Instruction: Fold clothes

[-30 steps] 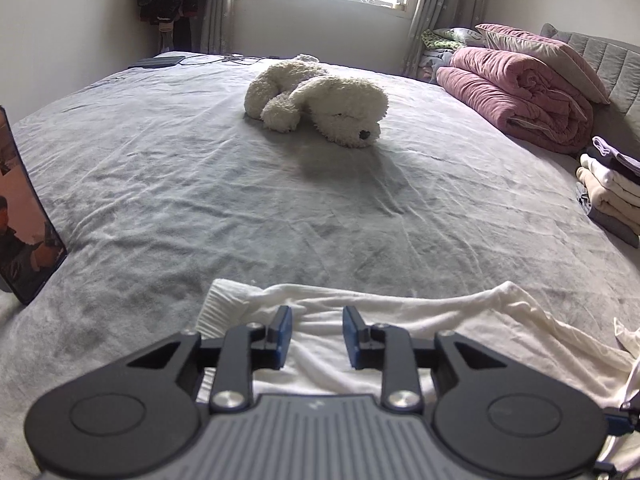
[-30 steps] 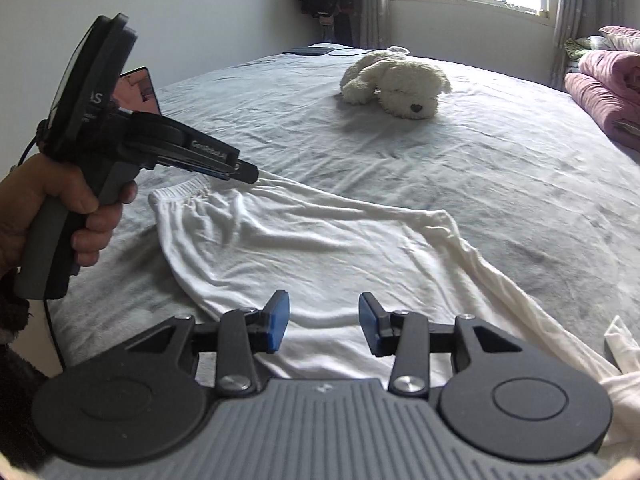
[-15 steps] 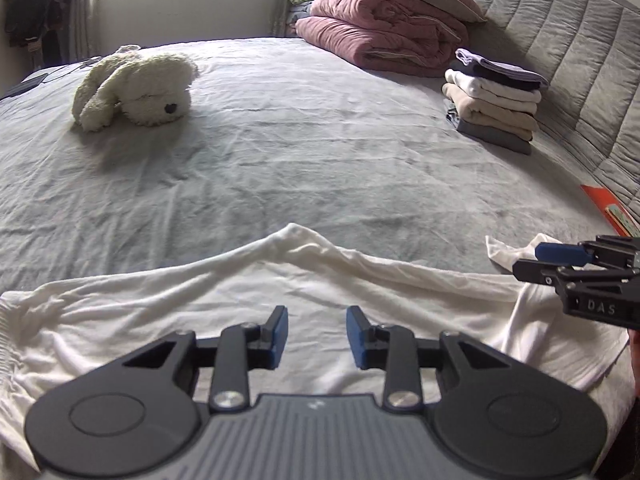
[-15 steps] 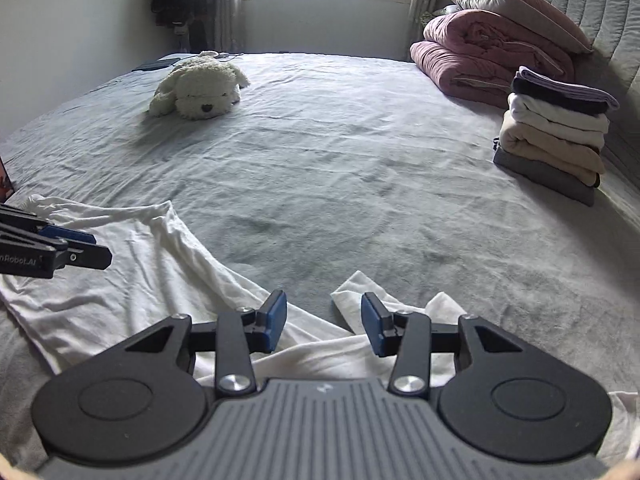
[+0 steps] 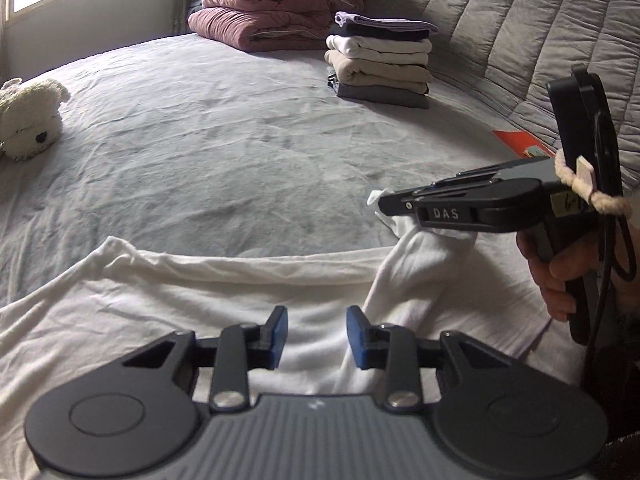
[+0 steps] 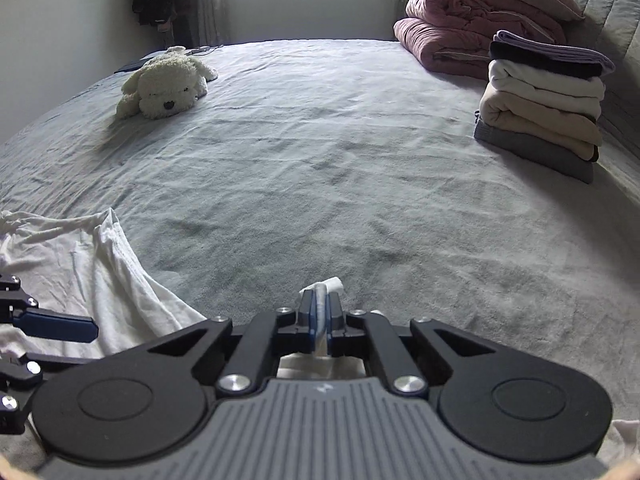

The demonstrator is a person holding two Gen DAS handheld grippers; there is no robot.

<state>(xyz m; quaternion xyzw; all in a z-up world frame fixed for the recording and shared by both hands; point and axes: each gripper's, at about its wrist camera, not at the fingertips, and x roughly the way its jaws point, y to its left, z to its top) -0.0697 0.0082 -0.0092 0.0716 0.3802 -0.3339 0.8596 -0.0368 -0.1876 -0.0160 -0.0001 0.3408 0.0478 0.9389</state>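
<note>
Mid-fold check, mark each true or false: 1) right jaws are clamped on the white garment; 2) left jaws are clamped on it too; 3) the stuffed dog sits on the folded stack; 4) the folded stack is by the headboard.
1) True: the right gripper is shut on a bit of the white garment.
2) False: the left gripper is open, with nothing pinched.
3) False: the stuffed dog lies alone on the bed, far from the folded stack.
4) True: the stack is beside the quilted headboard.
</note>
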